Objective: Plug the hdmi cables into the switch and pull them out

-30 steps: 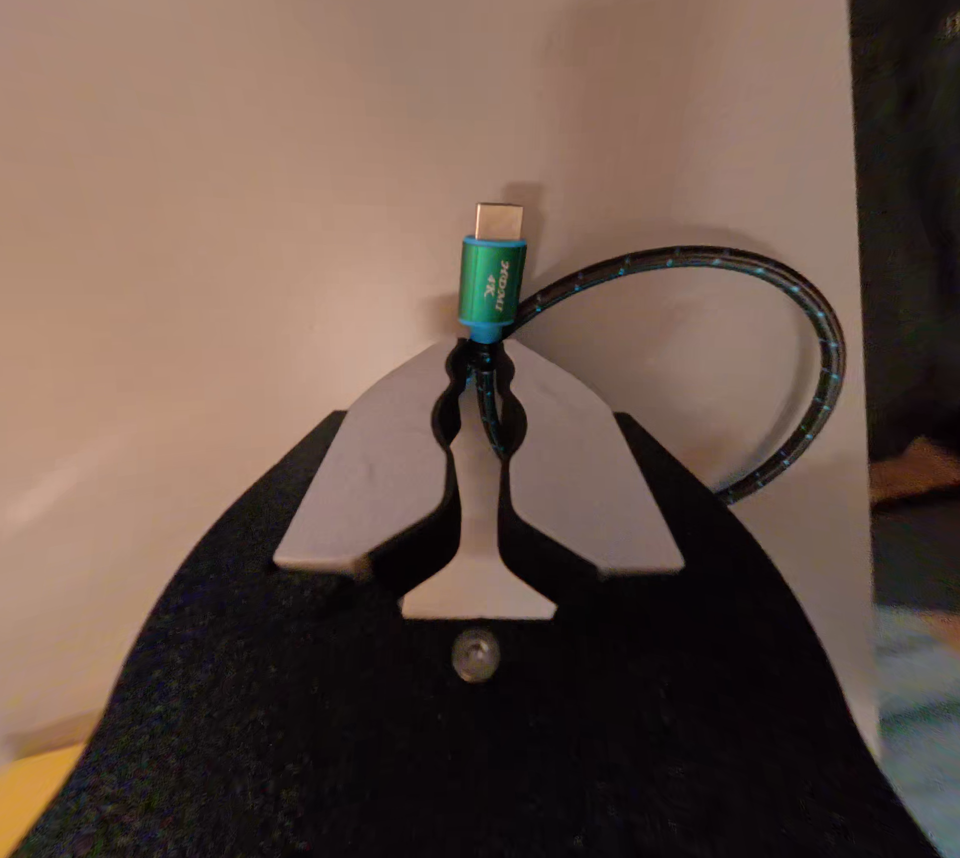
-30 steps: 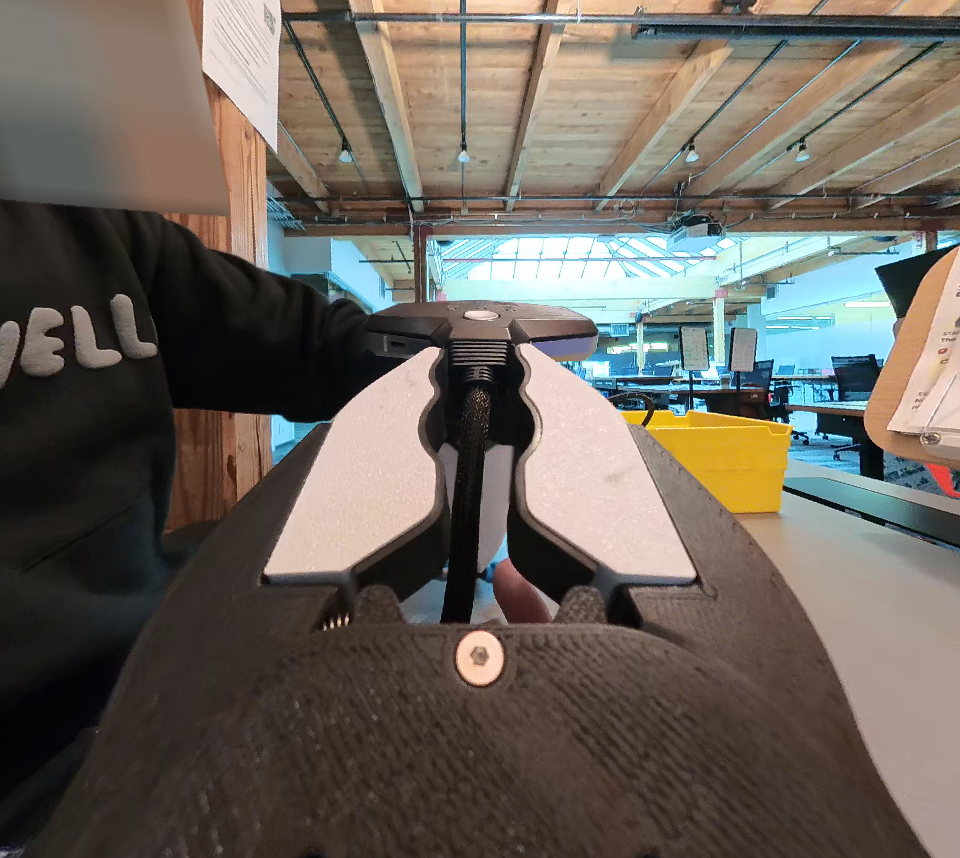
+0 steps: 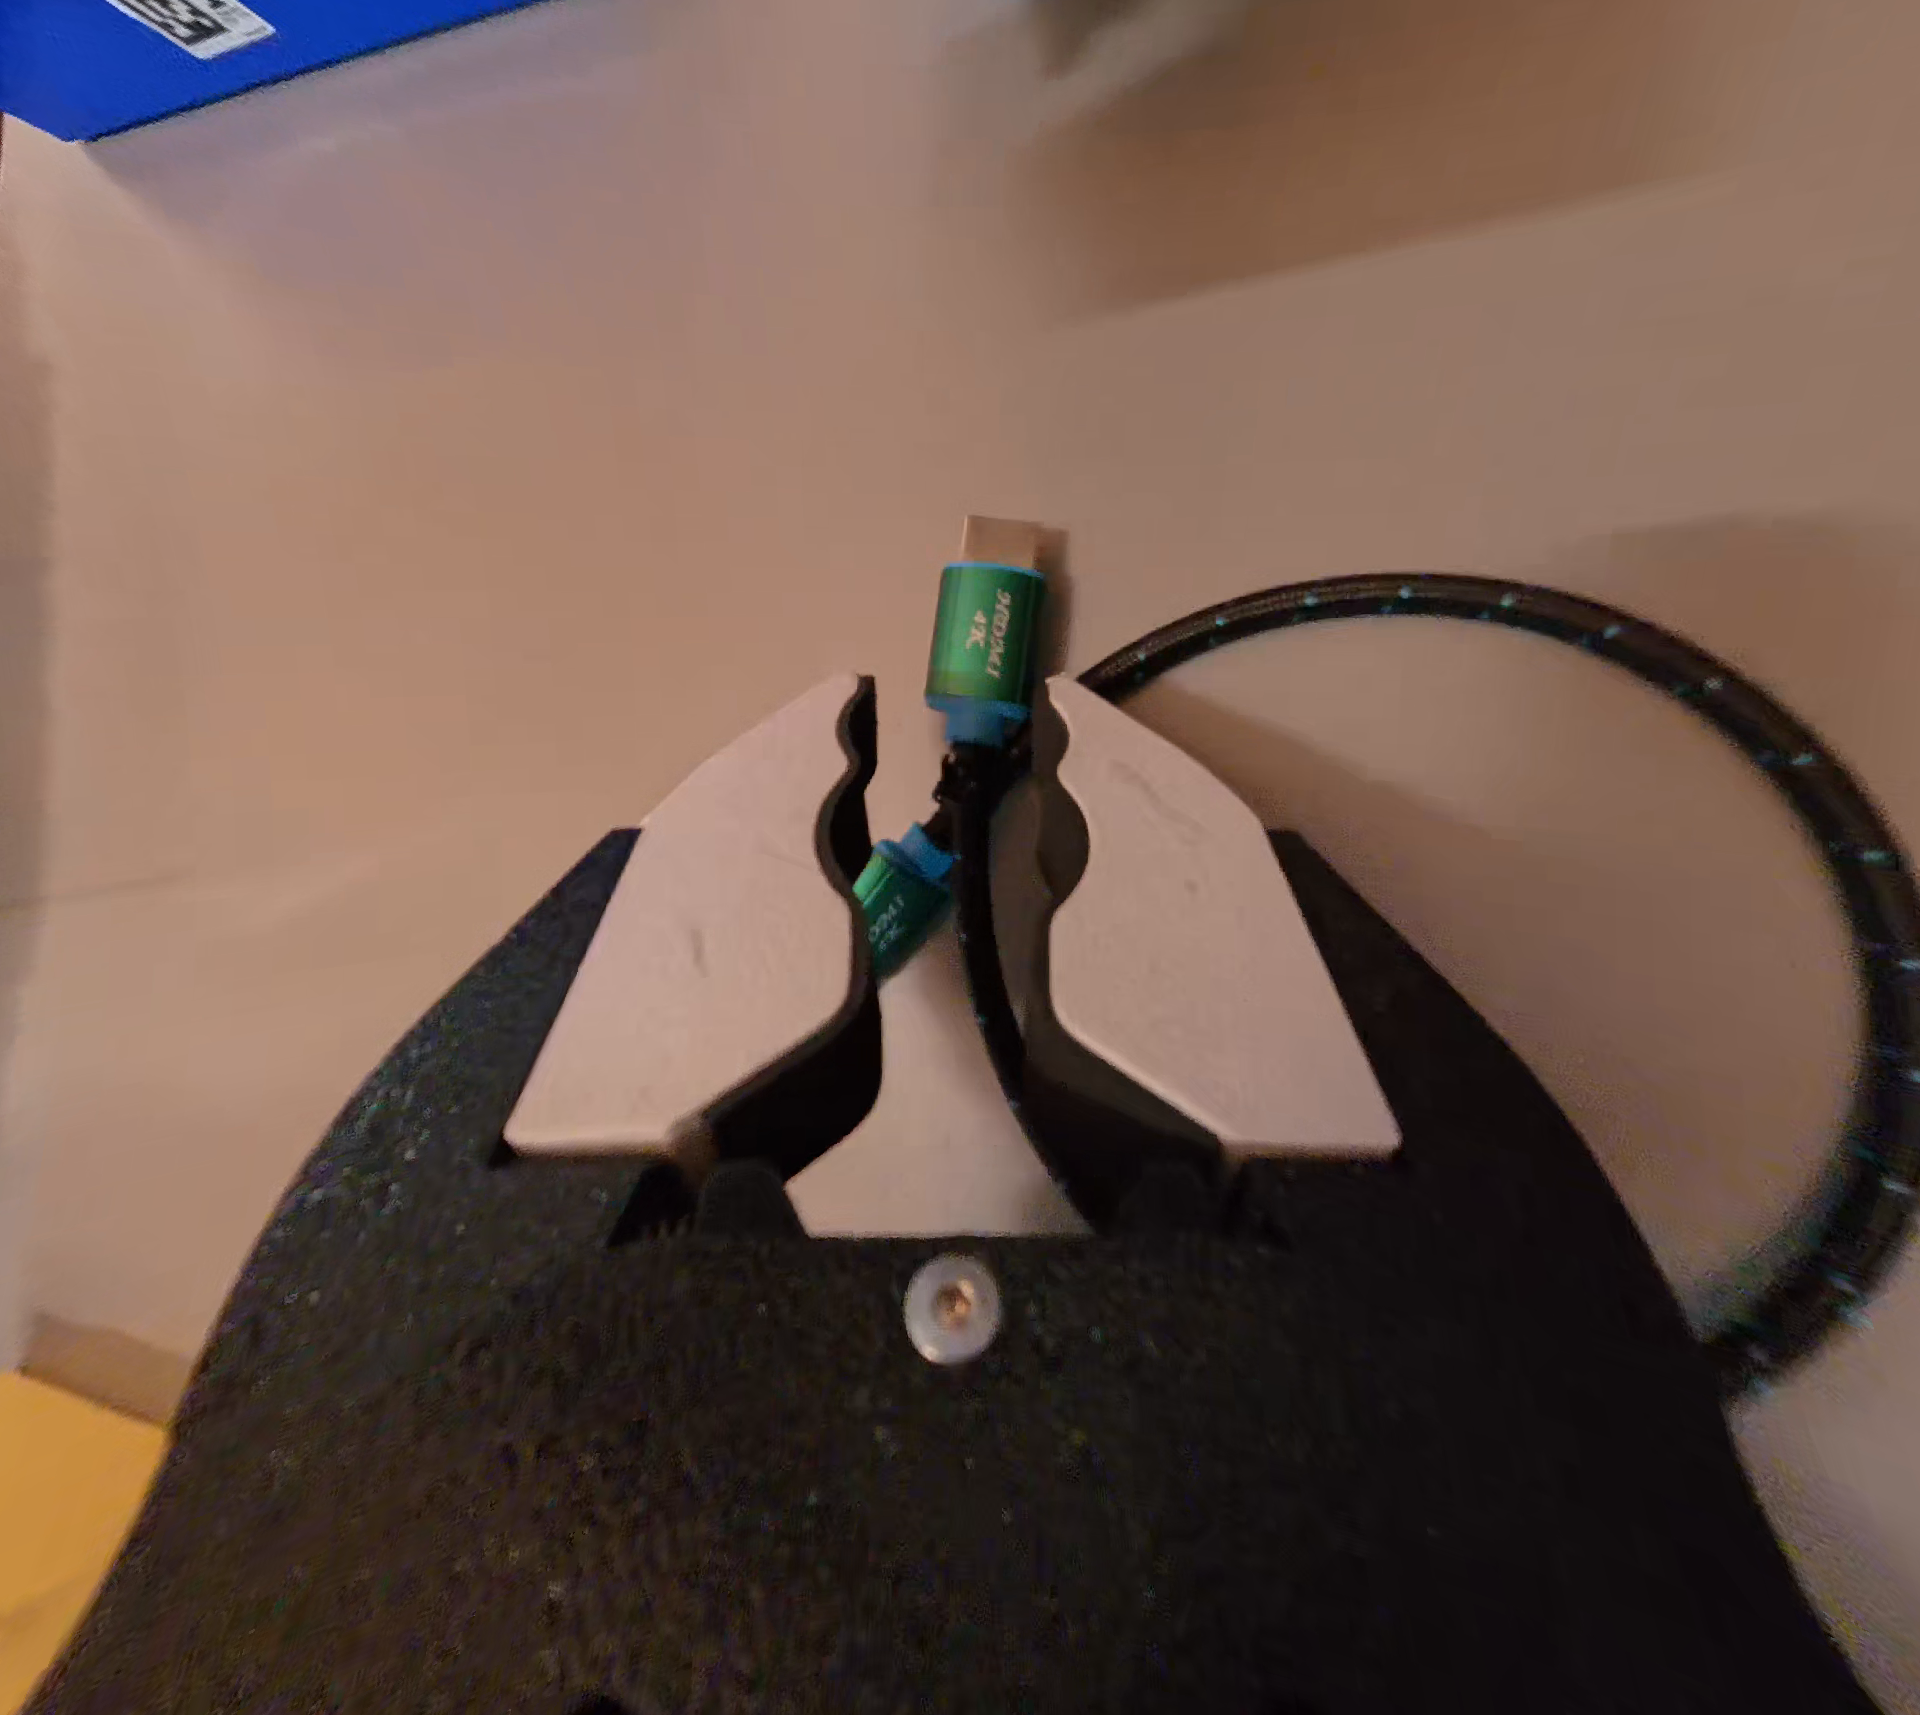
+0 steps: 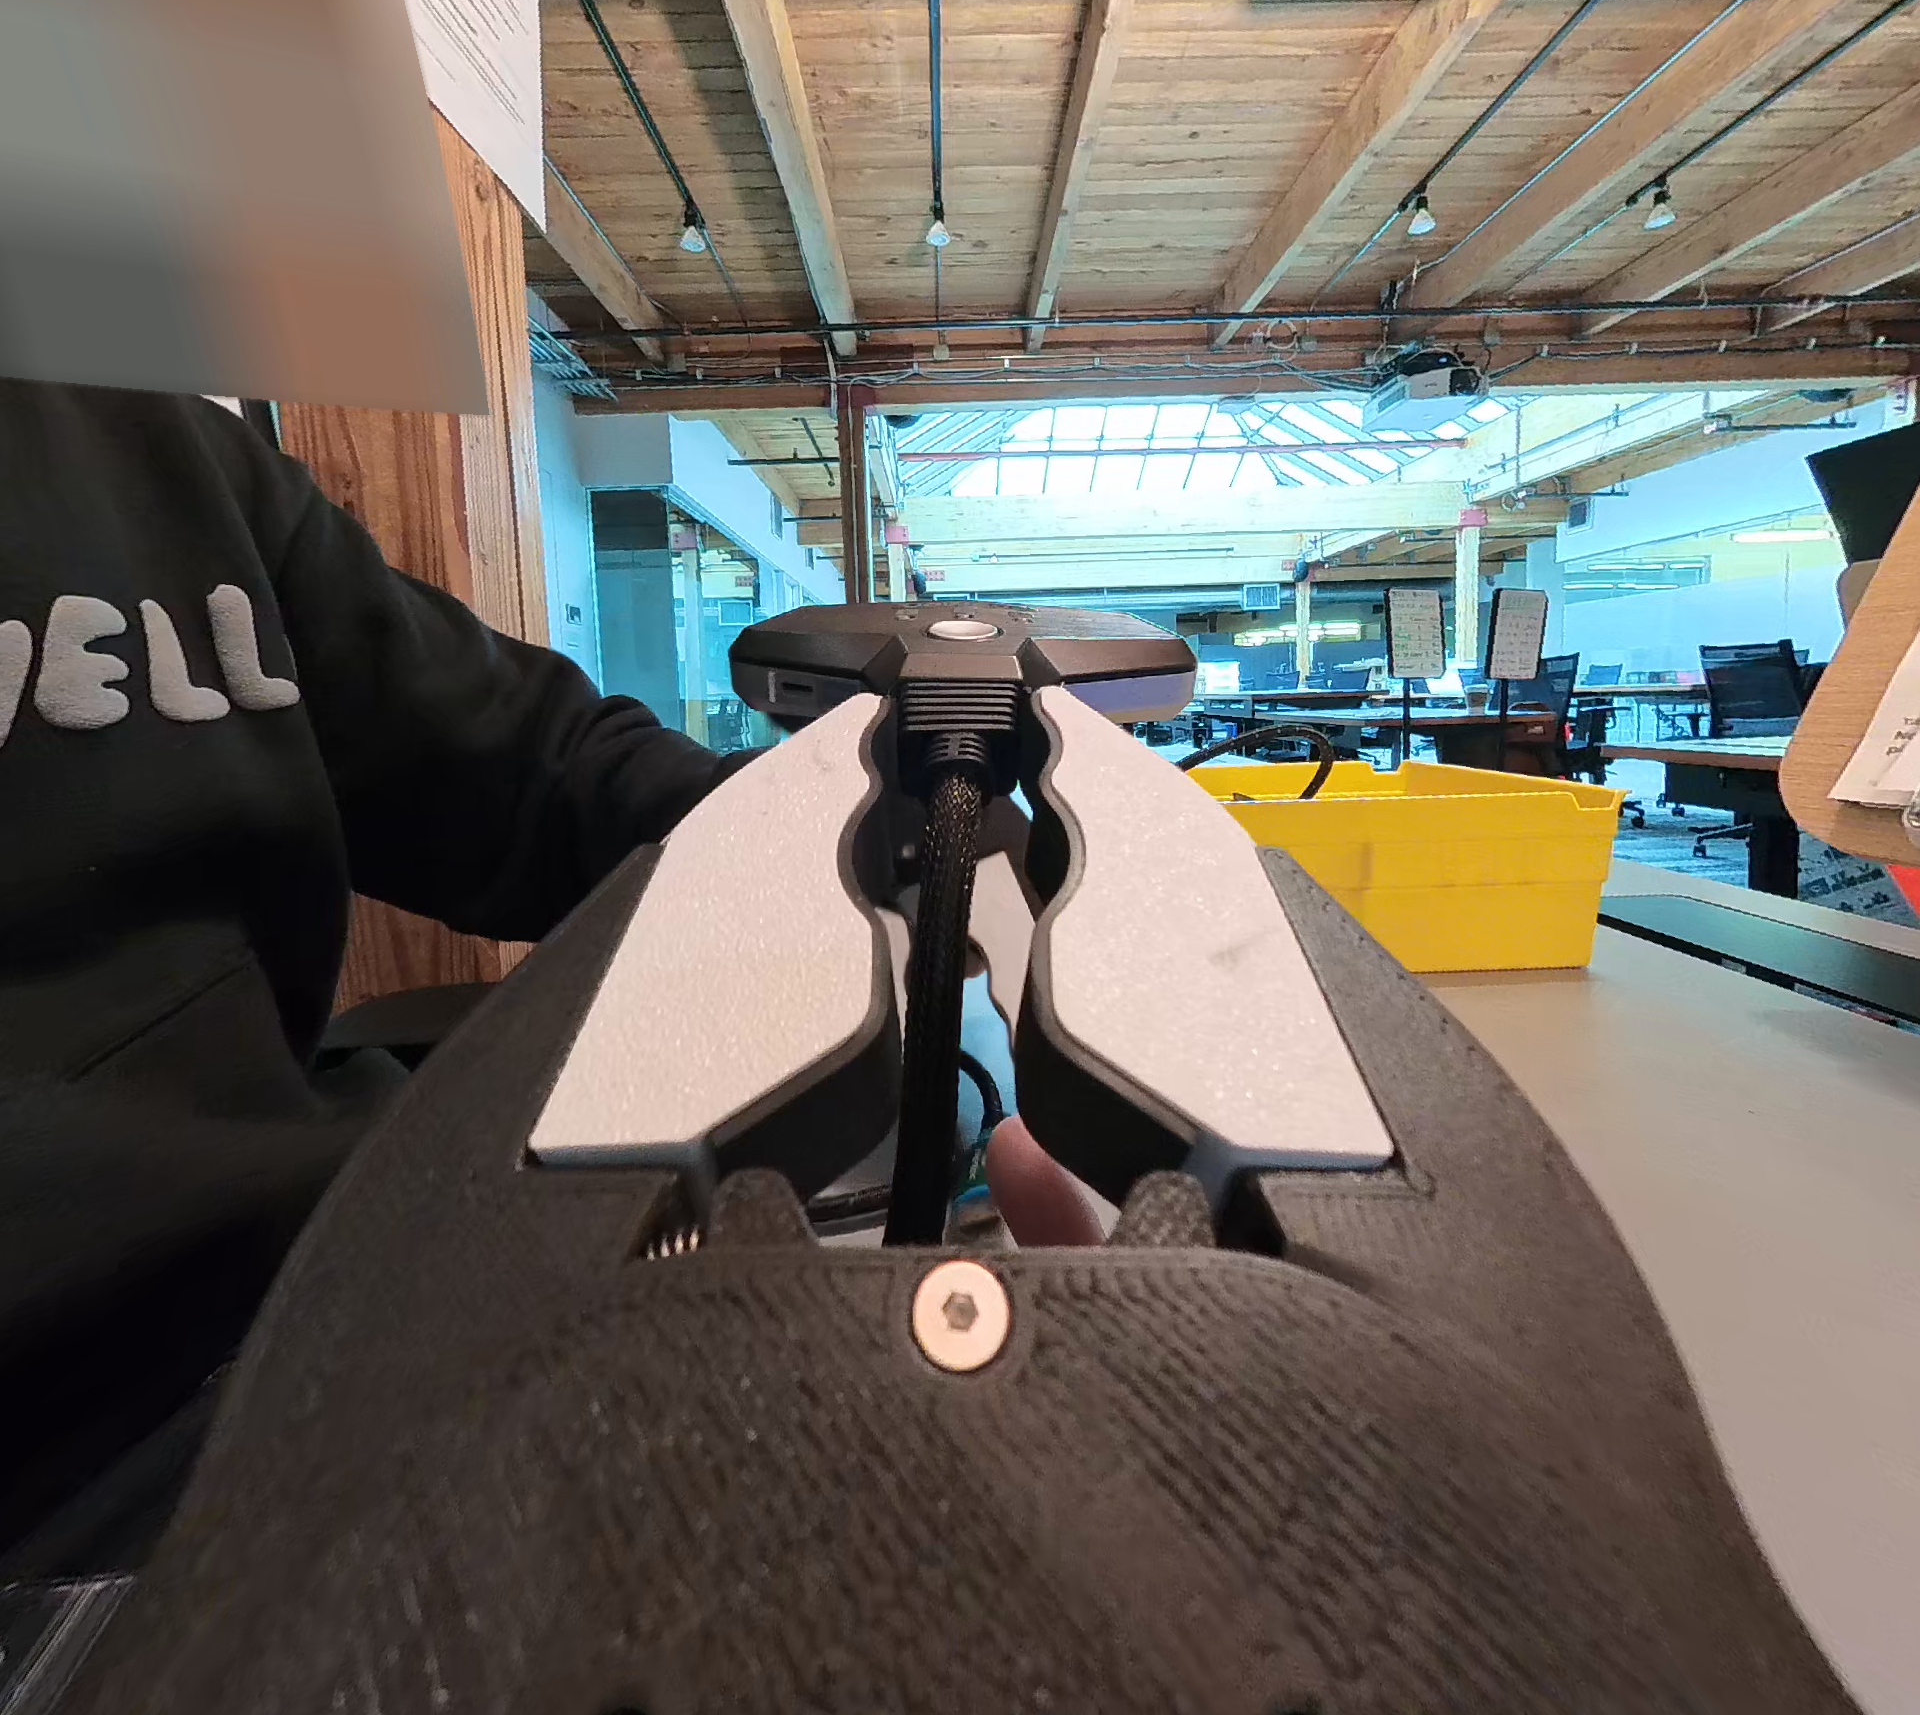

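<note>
Left hand-held gripper [image 3: 951,694] released; green plug [image 3: 985,631] points forward. Right [image 4: 954,709] grasps switch [image 4: 961,642].

Open-plan office in a converted loft: exposed timber ceiling [image 4: 1195,107] with track lights and a skylight [image 4: 1143,444]. Rows of desks [image 4: 1382,720] and black office chairs [image 4: 1756,678] fill the far end. Near the grey worktable's [image 4: 1683,1146] far edge sits a yellow parts bin [image 4: 1455,855].

We see a green-shelled HDMI plug [image 3: 982,635] lying loose between our left claw's tips, seemingly unplugged; the black switch [image 4: 961,655] sits at our right claw's tips.
</note>
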`<move>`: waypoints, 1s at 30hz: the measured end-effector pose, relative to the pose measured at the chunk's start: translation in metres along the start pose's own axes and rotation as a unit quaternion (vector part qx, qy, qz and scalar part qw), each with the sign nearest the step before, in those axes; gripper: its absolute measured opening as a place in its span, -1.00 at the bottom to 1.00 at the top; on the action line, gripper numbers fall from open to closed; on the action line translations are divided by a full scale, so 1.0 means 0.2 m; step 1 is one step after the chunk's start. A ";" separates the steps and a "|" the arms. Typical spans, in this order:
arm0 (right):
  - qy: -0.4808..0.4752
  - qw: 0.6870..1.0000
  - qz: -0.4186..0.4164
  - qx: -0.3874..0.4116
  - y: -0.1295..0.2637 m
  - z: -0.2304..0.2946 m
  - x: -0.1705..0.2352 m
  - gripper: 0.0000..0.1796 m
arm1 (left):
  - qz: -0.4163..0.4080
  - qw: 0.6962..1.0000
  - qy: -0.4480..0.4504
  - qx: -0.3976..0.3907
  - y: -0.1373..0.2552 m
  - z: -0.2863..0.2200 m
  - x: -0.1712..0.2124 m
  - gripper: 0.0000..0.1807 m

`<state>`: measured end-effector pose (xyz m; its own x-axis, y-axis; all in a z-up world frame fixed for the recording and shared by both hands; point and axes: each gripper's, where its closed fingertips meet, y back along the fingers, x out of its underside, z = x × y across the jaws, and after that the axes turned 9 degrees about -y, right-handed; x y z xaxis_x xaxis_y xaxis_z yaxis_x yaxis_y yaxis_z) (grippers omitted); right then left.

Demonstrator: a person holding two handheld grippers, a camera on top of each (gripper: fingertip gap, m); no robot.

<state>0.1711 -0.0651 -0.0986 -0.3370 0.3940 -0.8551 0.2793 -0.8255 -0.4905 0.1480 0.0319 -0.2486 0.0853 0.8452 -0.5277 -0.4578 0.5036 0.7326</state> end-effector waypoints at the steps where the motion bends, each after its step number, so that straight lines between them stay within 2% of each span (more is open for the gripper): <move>1: 0.000 1.000 0.001 0.000 0.00 0.00 0.00 -0.76 | 0.009 1.000 -0.012 0.000 -0.01 0.00 0.01 -0.71; 8: 0.001 1.000 -0.002 0.001 0.00 0.00 0.00 -0.76 | 0.043 0.998 -0.050 0.018 -0.05 0.01 0.00 -0.81; 14: 0.002 1.000 0.006 0.000 0.00 0.00 0.01 -0.75 | 0.065 0.995 0.046 0.056 -0.08 0.03 0.02 -0.78; 19: 0.004 1.000 -0.002 0.003 0.00 0.00 -0.01 -0.75 | 0.035 0.990 0.112 0.083 -0.11 0.03 0.02 -0.78; 27: 0.004 1.000 -0.001 0.004 0.00 0.00 0.00 -0.75 | -0.011 0.995 0.096 -0.009 -0.12 0.07 0.01 -0.78; 30: 0.004 1.000 0.000 0.005 0.00 0.00 0.00 -0.75 | -0.003 0.997 0.066 -0.040 -0.11 0.08 0.01 -0.78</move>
<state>0.1711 -0.0658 -0.0985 -0.3289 0.3971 -0.8568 0.2706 -0.8296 -0.4884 0.1718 0.0251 -0.2597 -0.0258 0.8088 -0.5876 -0.5266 0.4886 0.6957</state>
